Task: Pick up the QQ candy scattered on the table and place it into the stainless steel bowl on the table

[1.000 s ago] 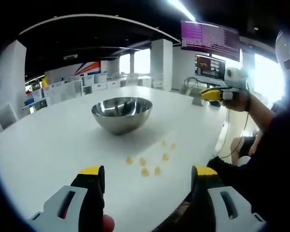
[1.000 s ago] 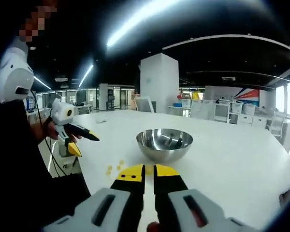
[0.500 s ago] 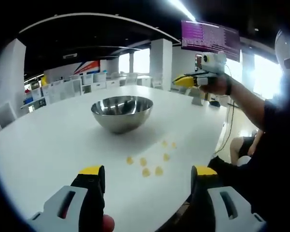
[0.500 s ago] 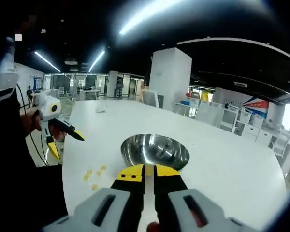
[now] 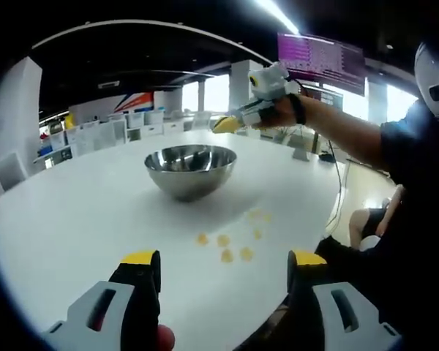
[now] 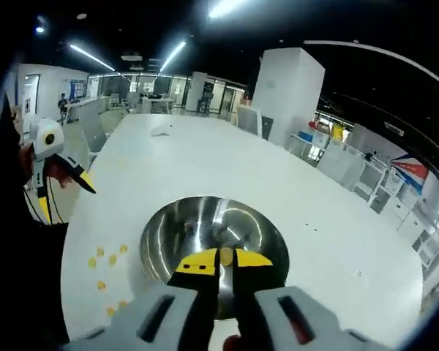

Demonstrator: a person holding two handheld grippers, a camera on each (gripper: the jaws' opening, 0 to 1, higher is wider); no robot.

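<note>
A stainless steel bowl [image 5: 190, 170] stands mid-table on the white table [image 5: 73, 219]. Several yellow QQ candies [image 5: 224, 247] lie scattered just in front of it, toward the near right edge. My left gripper [image 5: 223, 262] hovers open and low before the candies, holding nothing. A hand holds my right gripper [image 5: 225, 124] above the bowl's far right rim. In the right gripper view, that gripper [image 6: 225, 257] is shut on one small yellow candy [image 6: 225, 256] directly over the bowl [image 6: 197, 227]. The loose candies [image 6: 106, 259] lie to the left there, with the left gripper [image 6: 64, 199] beyond them.
The table's curved edge [image 5: 329, 212] runs close on the right, where the person's arm and body [image 5: 402, 190] stand. A small white object [image 6: 161, 130] lies far across the table. A wall screen [image 5: 322, 62], a pillar [image 6: 293, 95] and office chairs are in the background.
The right gripper has swung from beside the table edge up and over the bowl, keeping the candy in its jaws. The left gripper has stayed almost still and open.
</note>
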